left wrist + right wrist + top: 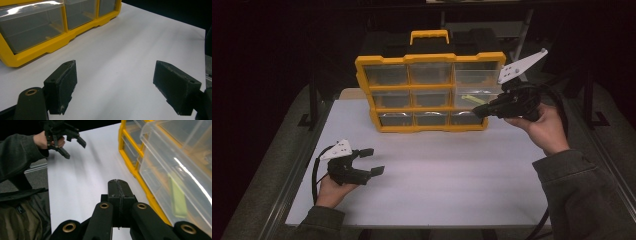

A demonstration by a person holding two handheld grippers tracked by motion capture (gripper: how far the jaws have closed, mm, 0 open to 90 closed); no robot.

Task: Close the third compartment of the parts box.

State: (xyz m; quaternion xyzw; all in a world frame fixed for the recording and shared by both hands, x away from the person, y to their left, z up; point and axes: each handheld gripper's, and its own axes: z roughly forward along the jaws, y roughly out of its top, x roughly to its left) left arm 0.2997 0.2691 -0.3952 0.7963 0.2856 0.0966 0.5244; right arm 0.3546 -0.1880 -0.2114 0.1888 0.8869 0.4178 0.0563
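Right gripper [477, 112] is held at the right end of the yellow organizer box [430, 59], its tip at the middle-right clear drawer [474, 95], which stands pulled out from the frame. Jaws are pressed flat together with nothing between them; the right gripper view [117, 185] shows the two pads meeting along one seam. In that view the pulled-out drawer [175, 177] sits just right of the jaws, with a flat yellow-green piece [178, 196] lying inside it behind the clear wall. From the high view the same piece [473, 99] shows as a pale yellow sliver just left of the tip. Whether the tip touches the drawer front cannot be told; it is at least just beside it. The right hand [544, 125] wraps the gripper body from below.

Left gripper [373, 161] rests low over the near-left part of the white table [452, 170], well apart from the box. Its jaws are spread wide, holding nothing, with bare tabletop between the pads [62, 85] in the left gripper view. The left hand [332, 190] grips it from underneath.

The organizer box stands upright at the far middle of the table, handle on top, three rows of clear drawers facing the person.
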